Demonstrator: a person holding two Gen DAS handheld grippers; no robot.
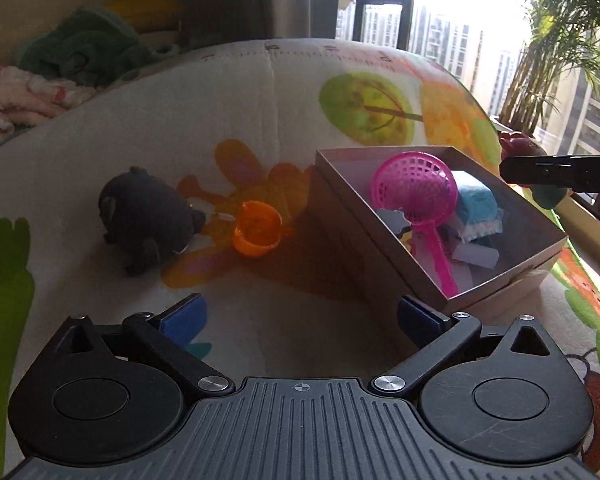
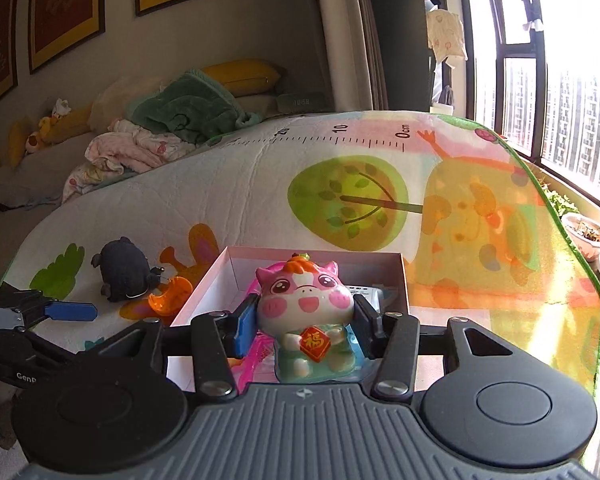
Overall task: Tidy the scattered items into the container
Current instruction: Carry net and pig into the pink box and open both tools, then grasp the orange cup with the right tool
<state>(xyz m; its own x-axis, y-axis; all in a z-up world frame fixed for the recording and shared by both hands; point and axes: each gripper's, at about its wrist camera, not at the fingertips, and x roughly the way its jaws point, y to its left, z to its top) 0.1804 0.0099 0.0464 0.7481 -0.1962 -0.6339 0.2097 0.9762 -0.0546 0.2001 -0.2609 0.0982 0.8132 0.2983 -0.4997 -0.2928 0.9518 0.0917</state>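
While the right gripper is carrying a toy over the box, these lines are setting out how things are lying.

Right gripper [image 2: 306, 322]: its blue pads are pressing on both sides of a pink cow figurine [image 2: 306, 312], which is sitting upright between them and facing the right wrist camera.

Cardboard box [image 1: 500, 196]: it is lying straight ahead of the right gripper at 12 o'clock, directly behind and below the figurine, so the drop is looking like a short move forward and down.

Box contents: a pink toy strainer [image 1: 416, 200] is leaning inside with its handle pointing toward 5 o'clock in the left wrist view, beside a blue cloth item [image 1: 478, 208].

Left gripper [image 1: 300, 316]: its jaws are standing wide apart with nothing between them.

Orange toy cup [image 1: 256, 228]: it is lying on the play mat [image 1: 180, 120] at about 11 o'clock from the left gripper, close ahead, tipped with its mouth facing the camera.

Dark plush toy [image 1: 148, 216]: it is resting just left of the cup, at about 10 o'clock, its long axis running roughly 10 to 4.

Nearer arm: I am judging the left gripper nearer to both loose toys, the box being at its 1 o'clock.
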